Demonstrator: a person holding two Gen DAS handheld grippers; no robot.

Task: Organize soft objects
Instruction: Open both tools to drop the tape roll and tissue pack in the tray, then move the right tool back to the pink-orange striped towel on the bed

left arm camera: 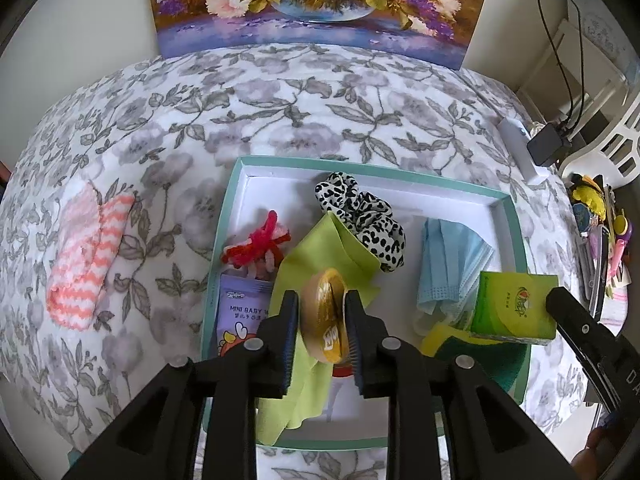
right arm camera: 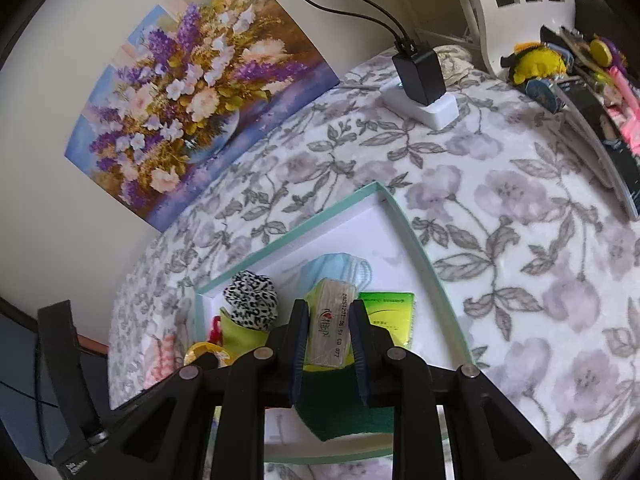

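Gold wrapping shines on the round puck (left arm camera: 323, 317) that sits between your left gripper's (left arm camera: 322, 322) pads; they bracket its flat faces, but a sliver of gap seems to show on each side, so treat it as barely held or already let go. It stands on edge, faces toward the pads, over the green cloth (left arm camera: 316, 256) in the tray (left arm camera: 516, 240). Expect it to be light, springy and slick in its film; take it across the faces, not the rim.

Your right gripper (right arm camera: 329, 338) stands about the tissue pack (right arm camera: 329, 326), pads on its two long sides or just off them; I cannot tell which. Its long axis runs away from you along the fingers, over the sponge (right arm camera: 344, 404). It will crush easily, so squeeze lightly at mid-length.

One striped sock (left arm camera: 86, 252) lies on the bedspread (left arm camera: 280, 112), well left of the tray, limp and easy to pinch at the middle.
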